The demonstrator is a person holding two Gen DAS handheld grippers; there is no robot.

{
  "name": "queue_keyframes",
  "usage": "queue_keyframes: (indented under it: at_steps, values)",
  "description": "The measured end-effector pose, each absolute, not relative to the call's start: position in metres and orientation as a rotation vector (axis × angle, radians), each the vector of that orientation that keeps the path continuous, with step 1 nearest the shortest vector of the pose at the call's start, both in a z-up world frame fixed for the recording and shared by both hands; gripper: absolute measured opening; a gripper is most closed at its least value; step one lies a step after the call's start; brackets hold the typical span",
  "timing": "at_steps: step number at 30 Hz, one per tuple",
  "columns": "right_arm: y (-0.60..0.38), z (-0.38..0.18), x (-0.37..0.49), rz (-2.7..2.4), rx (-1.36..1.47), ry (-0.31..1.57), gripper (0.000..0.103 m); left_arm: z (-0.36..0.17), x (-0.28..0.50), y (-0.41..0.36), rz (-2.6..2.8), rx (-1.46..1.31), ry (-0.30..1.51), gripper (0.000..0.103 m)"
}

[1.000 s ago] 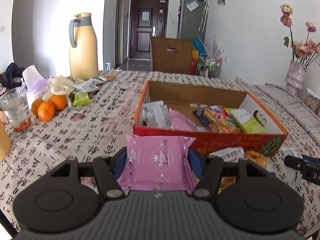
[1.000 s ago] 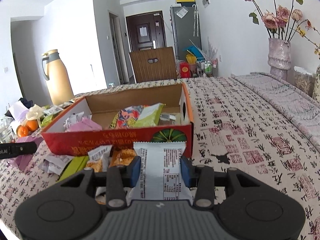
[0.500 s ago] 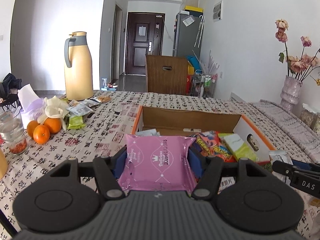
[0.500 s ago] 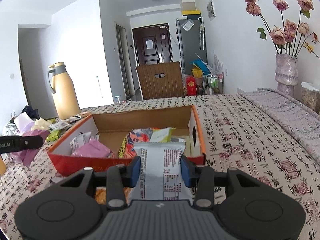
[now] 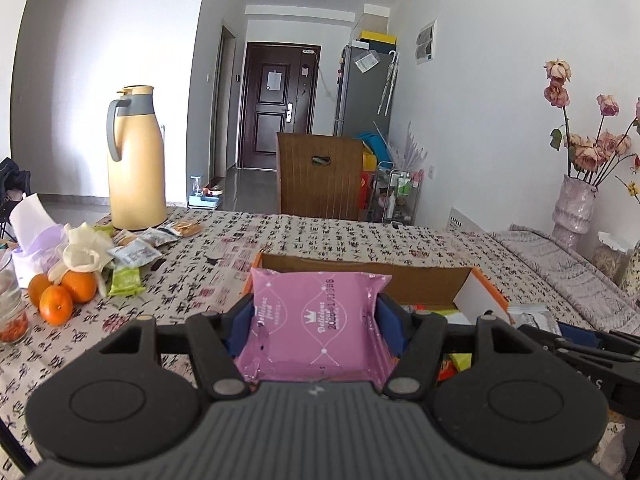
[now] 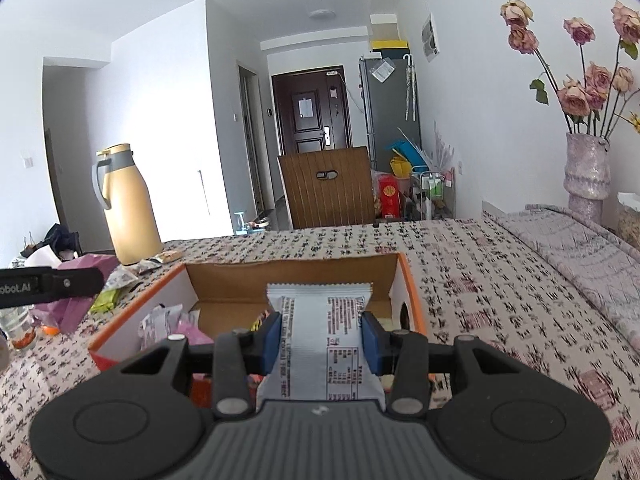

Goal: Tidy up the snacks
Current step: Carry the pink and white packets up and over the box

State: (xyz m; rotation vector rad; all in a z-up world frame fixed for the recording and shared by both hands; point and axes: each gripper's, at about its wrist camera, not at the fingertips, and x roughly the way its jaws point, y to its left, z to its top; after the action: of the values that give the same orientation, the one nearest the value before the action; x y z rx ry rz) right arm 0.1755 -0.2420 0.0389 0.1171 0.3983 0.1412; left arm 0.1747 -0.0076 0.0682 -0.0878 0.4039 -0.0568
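Observation:
My left gripper (image 5: 316,316) is shut on a pink snack packet (image 5: 316,320), held above the near edge of the orange cardboard box (image 5: 424,280). My right gripper (image 6: 320,332) is shut on a white snack packet (image 6: 320,340) with printed text, raised over the near right part of the same box (image 6: 280,284). Inside the box lie a crumpled white wrapper (image 6: 160,320) and a pink packet (image 6: 194,332); most of its contents are hidden behind the held packets. In the right wrist view the left gripper's finger (image 6: 52,284) shows at the far left with the pink packet.
A yellow thermos jug (image 5: 136,160) stands at the back left of the patterned tablecloth (image 5: 320,236). Loose snack packets (image 5: 136,252), oranges (image 5: 64,292), a tissue pack (image 5: 32,236) and a glass (image 5: 10,308) lie at left. A flower vase (image 5: 572,208) stands at right, a wooden chair (image 5: 320,176) behind.
Both grippers have risen and tilted up with their packets, moving forward over the box. The box now sits lower in both views and more of the room shows.

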Motion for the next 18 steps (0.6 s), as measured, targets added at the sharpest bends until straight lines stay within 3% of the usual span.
queue_keyframes:
  at_steps: [18]
  values:
    - [-0.218, 0.062, 0.256, 0.169, 0.107, 0.349, 0.041, 0.082, 0.244, -0.013, -0.043, -0.115, 0.348, 0.064]
